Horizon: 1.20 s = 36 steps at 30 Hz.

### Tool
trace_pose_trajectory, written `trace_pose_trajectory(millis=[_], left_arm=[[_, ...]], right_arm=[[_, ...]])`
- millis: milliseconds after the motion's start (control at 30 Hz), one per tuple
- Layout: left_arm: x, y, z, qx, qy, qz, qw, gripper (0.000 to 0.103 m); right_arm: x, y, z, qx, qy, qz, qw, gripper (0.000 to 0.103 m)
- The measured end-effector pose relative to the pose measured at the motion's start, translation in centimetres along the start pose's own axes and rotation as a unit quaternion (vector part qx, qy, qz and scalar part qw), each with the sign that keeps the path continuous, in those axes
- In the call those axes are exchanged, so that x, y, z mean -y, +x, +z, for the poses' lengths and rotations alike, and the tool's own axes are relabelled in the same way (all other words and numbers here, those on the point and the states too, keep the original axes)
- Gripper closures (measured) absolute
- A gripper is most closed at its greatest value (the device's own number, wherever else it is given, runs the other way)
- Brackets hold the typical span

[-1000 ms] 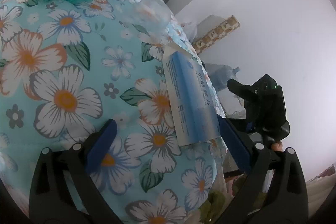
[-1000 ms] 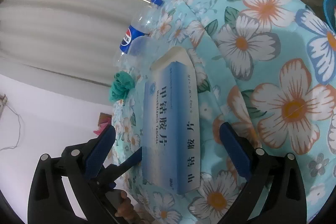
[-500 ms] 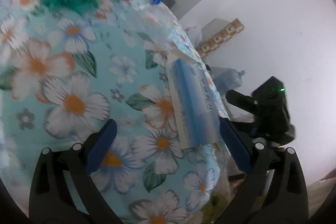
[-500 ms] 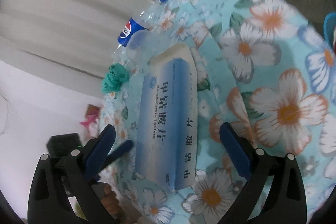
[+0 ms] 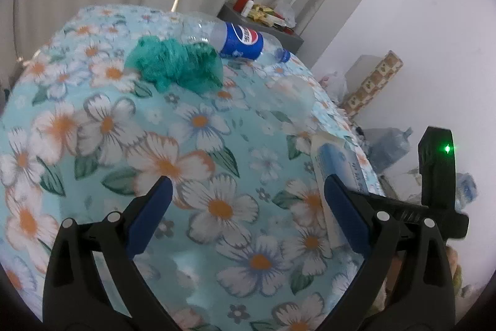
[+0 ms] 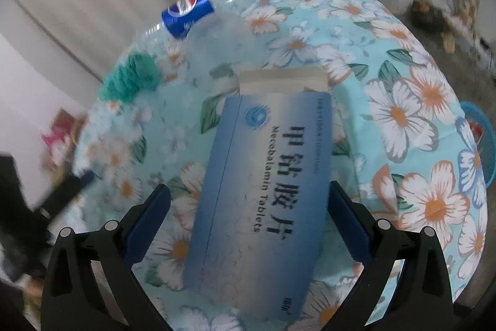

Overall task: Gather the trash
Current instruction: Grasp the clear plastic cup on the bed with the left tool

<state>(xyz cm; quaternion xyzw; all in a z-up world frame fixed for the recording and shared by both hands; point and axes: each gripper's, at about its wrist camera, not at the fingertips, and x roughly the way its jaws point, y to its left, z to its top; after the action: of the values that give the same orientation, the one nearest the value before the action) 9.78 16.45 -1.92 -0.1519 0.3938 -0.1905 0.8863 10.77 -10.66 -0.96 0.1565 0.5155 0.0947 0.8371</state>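
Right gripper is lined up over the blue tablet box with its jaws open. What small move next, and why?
Probably ease the right gripper slightly forward and down, then close. The Mecobalamin tablet box lies flat on the floral tablecloth between the open jaws, which straddle its sides without clearly touching. The left gripper is open over bare cloth.

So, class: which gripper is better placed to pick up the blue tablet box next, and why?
The right gripper: its open fingers straddle the tablet box. The left gripper has only tablecloth between its fingers.
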Motion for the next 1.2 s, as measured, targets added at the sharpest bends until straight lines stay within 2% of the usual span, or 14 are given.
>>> trace_pose_trajectory(millis=[133, 200, 300, 500, 600, 667, 767, 867, 900, 933, 967, 1067, 1200], left_arm=[[1.1, 0.5, 1.1, 0.007, 0.023, 0.004, 0.9997, 0.01], [2.2, 1.2, 1.8, 0.013, 0.037, 0.002, 0.9992, 0.013], [3.6, 2.4, 3.1, 0.017, 0.055, -0.009, 0.9983, 0.019], [7.1, 6.1, 5.4, 0.007, 0.104, -0.021, 0.9943, 0.019], [8.6, 8.7, 6.4, 0.005, 0.131, 0.004, 0.9913, 0.019], [9.4, 10.5, 6.9, 0.003, 0.147, 0.038, 0.9883, 0.019], [9.9, 13.3, 7.7, -0.008, 0.159, 0.054, 0.9857, 0.019], [9.7, 16.1, 8.2, -0.035, 0.159, 0.066, 0.9845, 0.019], [9.6, 16.9, 8.3, -0.041, 0.155, 0.071, 0.9845, 0.026], [9.5, 17.2, 8.4, -0.042, 0.152, 0.074, 0.9847, 0.035], [9.3, 17.5, 8.5, -0.044, 0.146, 0.077, 0.9853, 0.038], [9.1, 17.1, 8.3, -0.042, 0.138, 0.069, 0.9871, 0.039], [9.8, 15.2, 7.4, -0.045, 0.158, 0.063, 0.9845, 0.039]], right_arm=[[0.5, -0.1, -0.4, 0.009, -0.021, -0.004, 1.0, 0.009], [1.0, -0.4, -0.5, 0.012, -0.016, -0.001, 1.0, 0.021], [2.8, -1.4, -0.8, 0.014, -0.002, 0.019, 1.0, 0.027], [5.8, -3.6, -1.7, 0.037, 0.022, 0.009, 0.999, 0.028], [7.5, -4.1, -2.1, 0.04, 0.037, 0.001, 0.999, 0.028], [8.8, -4.3, -2.5, 0.038, 0.051, 0.003, 0.998, 0.028], [9.6, -4.3, -2.7, 0.037, 0.063, 0.015, 0.997, 0.028], [9.5, -4.1, -2.7, 0.039, 0.058, 0.013, 0.997, 0.028], [9.5, -4.1, -2.7, 0.039, 0.056, 0.011, 0.998, 0.028], [9.4, -4.0, -2.7, 0.039, 0.054, 0.01, 0.998, 0.028], [9.4, -4.1, -2.8, 0.039, 0.053, 0.01, 0.998, 0.028], [9.5, -4.1, -2.7, 0.039, 0.054, 0.014, 0.998, 0.028], [9.4, -4.2, -2.8, 0.041, 0.053, 0.013, 0.998, 0.028]])
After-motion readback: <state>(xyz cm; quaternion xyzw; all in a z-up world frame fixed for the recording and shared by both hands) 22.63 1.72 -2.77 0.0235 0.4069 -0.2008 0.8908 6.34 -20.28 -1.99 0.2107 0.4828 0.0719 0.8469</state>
